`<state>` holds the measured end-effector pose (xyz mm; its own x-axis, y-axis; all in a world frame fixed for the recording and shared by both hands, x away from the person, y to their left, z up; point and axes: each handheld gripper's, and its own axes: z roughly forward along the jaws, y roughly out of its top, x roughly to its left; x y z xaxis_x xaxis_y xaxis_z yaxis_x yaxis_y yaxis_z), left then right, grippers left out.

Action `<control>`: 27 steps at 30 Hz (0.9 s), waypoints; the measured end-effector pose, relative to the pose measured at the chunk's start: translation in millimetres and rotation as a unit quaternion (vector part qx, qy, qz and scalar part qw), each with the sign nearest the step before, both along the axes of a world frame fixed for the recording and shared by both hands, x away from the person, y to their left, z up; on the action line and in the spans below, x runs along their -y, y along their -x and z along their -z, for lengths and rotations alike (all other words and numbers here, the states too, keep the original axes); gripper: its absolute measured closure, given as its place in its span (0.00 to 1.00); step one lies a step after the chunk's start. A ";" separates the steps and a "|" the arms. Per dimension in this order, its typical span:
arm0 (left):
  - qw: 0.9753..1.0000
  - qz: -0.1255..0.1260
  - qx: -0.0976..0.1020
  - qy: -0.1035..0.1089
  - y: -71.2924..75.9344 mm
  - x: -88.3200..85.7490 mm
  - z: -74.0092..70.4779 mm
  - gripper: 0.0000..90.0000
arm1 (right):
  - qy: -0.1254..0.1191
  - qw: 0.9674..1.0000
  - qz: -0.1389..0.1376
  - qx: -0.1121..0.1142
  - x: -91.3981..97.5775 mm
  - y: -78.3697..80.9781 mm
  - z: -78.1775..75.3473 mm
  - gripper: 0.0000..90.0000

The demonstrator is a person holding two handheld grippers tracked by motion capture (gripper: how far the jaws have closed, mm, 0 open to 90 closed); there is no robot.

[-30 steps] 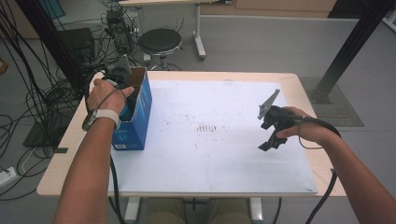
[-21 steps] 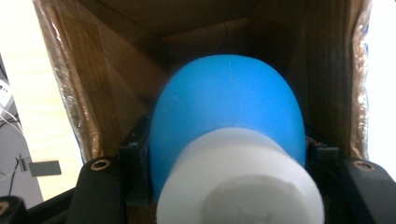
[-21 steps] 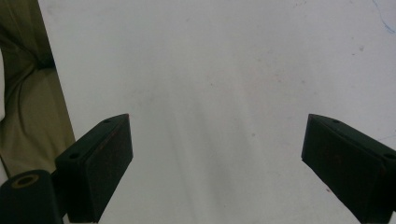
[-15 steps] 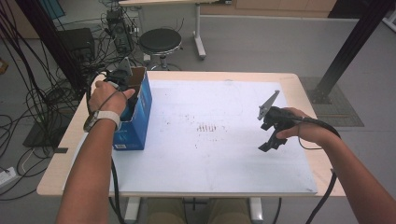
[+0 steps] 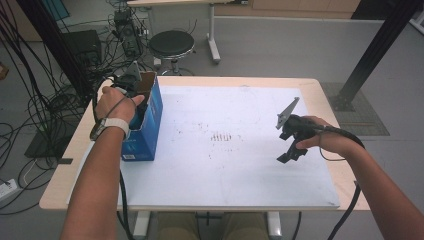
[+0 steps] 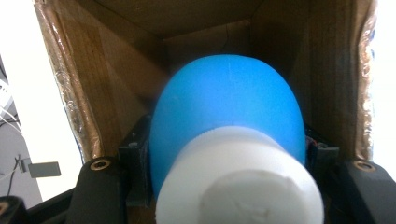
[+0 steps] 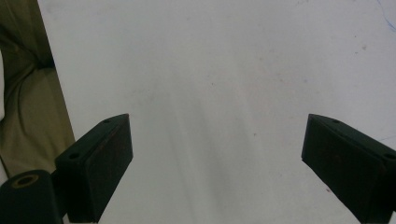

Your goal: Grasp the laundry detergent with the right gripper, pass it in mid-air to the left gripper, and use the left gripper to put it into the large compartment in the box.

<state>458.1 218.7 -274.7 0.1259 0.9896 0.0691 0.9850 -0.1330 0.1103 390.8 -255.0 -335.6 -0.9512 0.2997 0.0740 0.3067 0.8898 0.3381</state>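
Cardboard-brown inside, blue outside: the open box (image 5: 145,120) at the table's (image 5: 240,170) left edge is the biggest item in play. The left gripper (image 5: 131,82) points down into its mouth, and the box walls (image 6: 84,93) close in on both sides of that gripper. Jaws are clamped on a blue bottle (image 6: 229,112) with a white cap (image 6: 238,182). The cap is nearest the camera; the blue body runs ahead of the jaws, deeper into the box.

Progress, as a judgement: the bottle is gripped inside the box, neither released nor clear of it. Packing or pulling out, can't tell. Either way the grip is made, and the left hand must finish by letting go or lifting clear.

The right gripper (image 5: 290,135) hangs over the white sheet (image 7: 224,70), well apart from the box. Jaws wide, nothing between them, idle.

View differences: the high view gives the layout, meaning box, both forearms and the stool (image 5: 171,45) beyond the table, but the left hand (image 5: 117,102) covers the box contents there. The left gripper view supplies the bottle, its cap and the grip. The right gripper view confirms empty jaws, bare sheet ahead and the table edge (image 7: 53,93) to one side.
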 end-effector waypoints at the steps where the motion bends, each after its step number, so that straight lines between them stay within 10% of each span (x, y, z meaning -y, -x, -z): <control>1: 1.000 0.000 0.001 0.000 0.0 0.1 0.1 0.41 | -0.001 1.000 -0.003 0.002 0.3 -0.5 0.0 0.10; 27: 1.000 -0.001 0.004 0.000 0.0 -0.3 0.5 0.41 | -0.003 1.000 -0.001 0.005 1.8 0.2 -1.1 0.10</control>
<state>458.1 219.0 -275.1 0.1243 0.9898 0.0702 0.9842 -0.1320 0.1179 390.6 -256.8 -334.4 -0.9527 0.2965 0.0663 0.3006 0.8885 0.3466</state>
